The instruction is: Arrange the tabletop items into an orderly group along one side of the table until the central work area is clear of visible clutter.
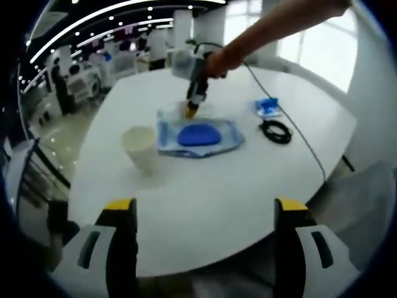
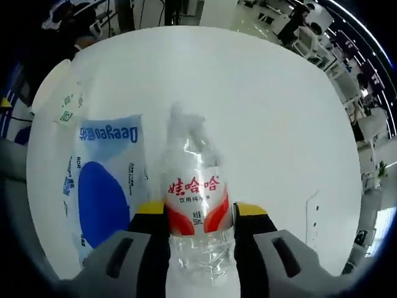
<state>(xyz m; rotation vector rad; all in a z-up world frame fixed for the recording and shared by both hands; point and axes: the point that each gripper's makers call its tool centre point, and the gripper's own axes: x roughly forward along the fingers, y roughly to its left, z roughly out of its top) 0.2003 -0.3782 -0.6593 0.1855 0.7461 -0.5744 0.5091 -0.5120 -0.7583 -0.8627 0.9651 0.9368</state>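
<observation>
Bottle (image 2: pixel 197 205) of clear plastic, with a red and white label, stands upright between the jaws of the right hand-held gripper (image 2: pixel 198 220), whose yellow-tipped jaws press against its label on both sides. It rests on the white round desk (image 2: pixel 273 112), just beside a blue and white packet (image 2: pixel 102 186) that lies flat to its left in the right gripper view. A paper cup (image 2: pixel 62 102) sits past the packet, near the desk's edge.

In the left gripper view, the right hand-held gripper (image 1: pixel 193 107) reaches down from a person's arm (image 1: pixel 273 28) to the far side of the packet (image 1: pixel 198 135), where the bottle itself is too blurred to make out. The cup (image 1: pixel 141 148) stands upright near the packet's left end. A coiled black cable (image 1: pixel 276 131) and a small blue and white item (image 1: pixel 268 107) lie well apart from the packet, toward the right. The left hand-held gripper (image 1: pixel 205 214) hovers off the near edge of the desk (image 1: pixel 205 198) with its jaws spread wide and nothing between them.
</observation>
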